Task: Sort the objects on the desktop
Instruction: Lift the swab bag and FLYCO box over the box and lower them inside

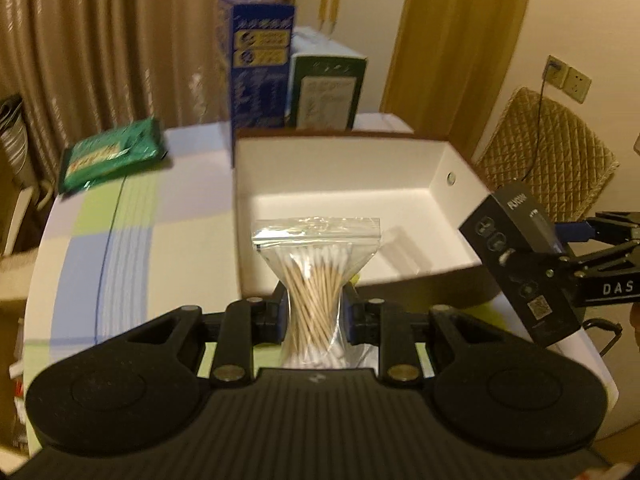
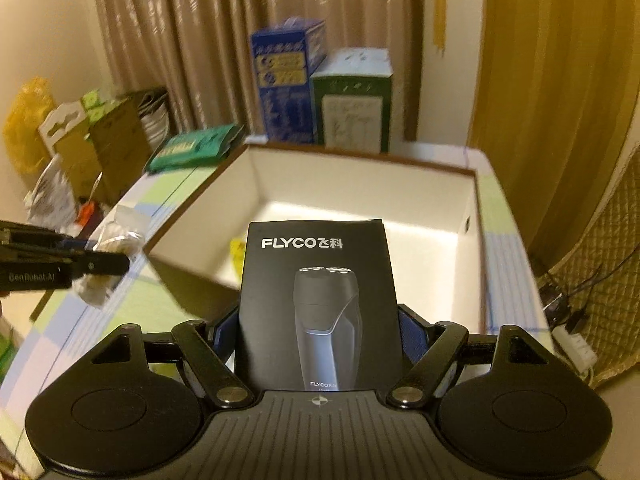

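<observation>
**Black carton and clear bag held above the open box**

Black cardboard, printed FLYCO with a shaver picture, forms the shaver carton (image 2: 320, 304). The right tool (image 2: 320, 344) is clamped on its lower half, one pad on each long side face. Its long axis runs away from the tool, with the printed front facing up toward the camera and the logo end forward, tilted down over the near rim of the white box (image 2: 360, 216).

The left tool (image 1: 314, 312) is closed tight on the cotton swab bag (image 1: 316, 268), pinching its waist so the film flares above and below. The swabs lie roughly along the tool's line, and the zip seal end points forward toward the box interior.

Procedure, as judged:
1. Carry each item past the near wall before lowering; the carton's front edge could catch the rim.
2. Keep the two tools apart. They sit side by side, and the carton is close to the bag's path.
3. Lower each item until it is near the box floor, then release.
4. Lay the carton flat along one wall, leaving room for the bag.

Beyond the box, a green packet (image 1: 114, 152) lies on the checked table (image 1: 132, 240), and two upright cartons stand behind.
</observation>
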A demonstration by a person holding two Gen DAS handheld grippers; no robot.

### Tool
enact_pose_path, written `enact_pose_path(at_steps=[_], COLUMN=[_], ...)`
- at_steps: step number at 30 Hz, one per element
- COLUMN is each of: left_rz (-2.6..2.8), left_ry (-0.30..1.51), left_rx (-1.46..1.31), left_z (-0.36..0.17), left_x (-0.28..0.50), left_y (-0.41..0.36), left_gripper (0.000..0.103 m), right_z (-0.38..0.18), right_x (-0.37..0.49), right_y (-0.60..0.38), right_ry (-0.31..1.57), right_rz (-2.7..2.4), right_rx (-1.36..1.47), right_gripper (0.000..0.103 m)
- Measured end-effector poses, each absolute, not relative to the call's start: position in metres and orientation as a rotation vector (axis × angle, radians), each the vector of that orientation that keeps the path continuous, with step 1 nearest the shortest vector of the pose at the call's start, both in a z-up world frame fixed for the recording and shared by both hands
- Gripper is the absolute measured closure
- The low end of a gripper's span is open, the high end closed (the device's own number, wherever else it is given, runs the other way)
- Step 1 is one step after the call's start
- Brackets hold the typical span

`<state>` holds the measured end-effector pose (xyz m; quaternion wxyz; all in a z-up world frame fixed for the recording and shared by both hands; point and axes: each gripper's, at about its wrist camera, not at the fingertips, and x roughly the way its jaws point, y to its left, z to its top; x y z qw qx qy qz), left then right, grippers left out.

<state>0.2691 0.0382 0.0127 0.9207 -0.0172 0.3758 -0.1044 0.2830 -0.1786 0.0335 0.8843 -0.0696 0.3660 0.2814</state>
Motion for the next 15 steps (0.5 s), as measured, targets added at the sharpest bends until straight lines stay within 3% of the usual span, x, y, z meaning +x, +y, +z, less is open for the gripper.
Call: enact_pose_path(at_steps=[15], left_rz=[-0.266], left_ry=[0.756], left_rx=[-0.037], left_z=[0.020], left_x=[0.371], left_y=[0.000], left_gripper=[0.082], right_z=[0.034], right_x=[0.370], right_y=[-0.163], right_ry=[0.717], right_rz=[0.474], right_rx=[-0.144], right_gripper=[0.027])
